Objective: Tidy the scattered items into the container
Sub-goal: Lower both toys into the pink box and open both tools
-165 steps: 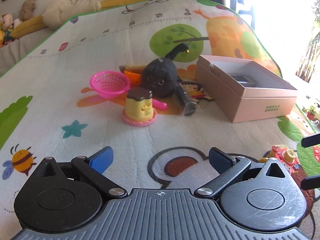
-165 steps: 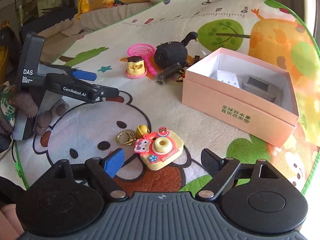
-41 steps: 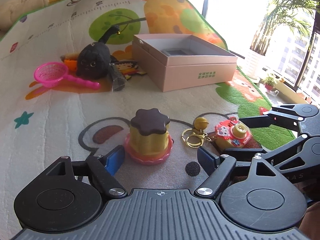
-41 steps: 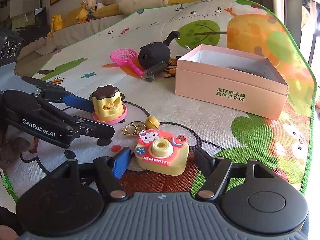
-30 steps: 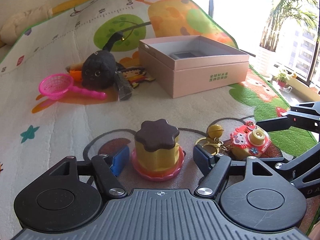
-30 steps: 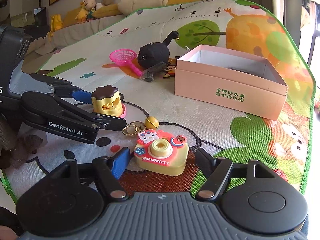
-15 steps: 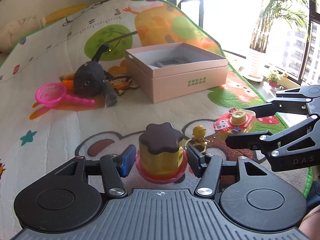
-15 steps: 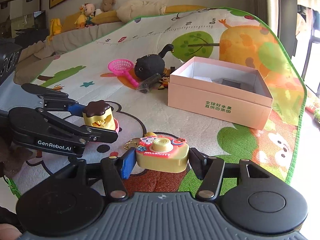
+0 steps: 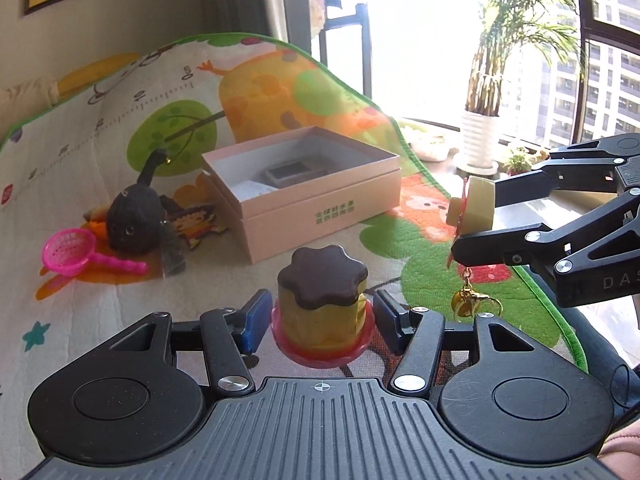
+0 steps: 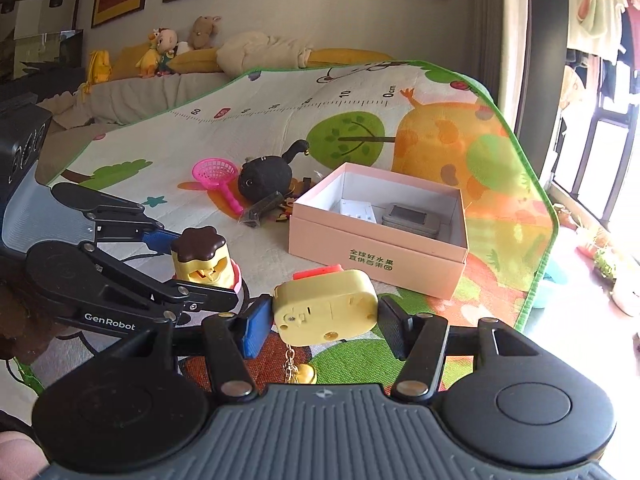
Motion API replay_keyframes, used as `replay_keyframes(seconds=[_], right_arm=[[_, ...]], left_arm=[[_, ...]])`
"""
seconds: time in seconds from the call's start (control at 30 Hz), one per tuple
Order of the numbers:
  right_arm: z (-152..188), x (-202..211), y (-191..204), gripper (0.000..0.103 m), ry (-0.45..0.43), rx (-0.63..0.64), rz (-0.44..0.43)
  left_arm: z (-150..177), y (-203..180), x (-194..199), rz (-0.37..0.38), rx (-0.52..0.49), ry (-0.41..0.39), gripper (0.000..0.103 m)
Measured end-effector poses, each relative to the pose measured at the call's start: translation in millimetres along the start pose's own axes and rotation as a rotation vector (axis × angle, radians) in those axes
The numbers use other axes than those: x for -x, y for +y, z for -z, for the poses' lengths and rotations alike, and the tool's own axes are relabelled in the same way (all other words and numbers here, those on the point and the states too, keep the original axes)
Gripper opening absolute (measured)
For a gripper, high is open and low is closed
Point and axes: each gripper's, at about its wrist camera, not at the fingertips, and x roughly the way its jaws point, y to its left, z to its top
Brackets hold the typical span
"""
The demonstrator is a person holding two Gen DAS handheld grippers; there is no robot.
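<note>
My left gripper (image 9: 320, 320) is shut on a yellow pudding toy (image 9: 322, 304) with a brown star lid and pink base, held above the play mat; it also shows in the right wrist view (image 10: 202, 260). My right gripper (image 10: 326, 322) is shut on a yellow toy camera (image 10: 326, 306), tipped so its back faces me, with a gold bell keychain (image 10: 300, 372) hanging below. The camera also shows in the left wrist view (image 9: 474, 210). The open pink box (image 9: 304, 188) (image 10: 380, 232) sits on the mat beyond both grippers, with a grey tin and a white item inside.
Left of the box lie a black plush (image 9: 134, 222), a pink toy net (image 9: 72, 256), a dark wrapped packet (image 9: 172, 252) and flat cartoon pieces (image 9: 196, 220). The mat's green edge (image 9: 556, 312) runs at the right. Stuffed toys (image 10: 176, 48) line a sofa behind.
Both grippers have risen off the mat with their toys. The camera has tipped over in the right gripper and its keychain now dangles. The box looks nearer.
</note>
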Motion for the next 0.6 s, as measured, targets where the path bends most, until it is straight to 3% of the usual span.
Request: replay_keyframes(seconds=[0.17, 0.4, 0.6], right_arm=[[-6, 8, -12, 0.057, -0.014, -0.001, 0.016], [-23, 0, -41, 0.057, -0.014, -0.056, 0.032], [-62, -20, -73, 0.057, -0.052, -0.103, 0.023]], left_arm=[[-9, -3, -7, 0.009, -0.024, -0.007, 0.061], [-47, 0, -26, 0.011, -0.100, -0.063, 0.061], [-86, 14, -56, -0.002, -0.133, -0.106, 0.061]])
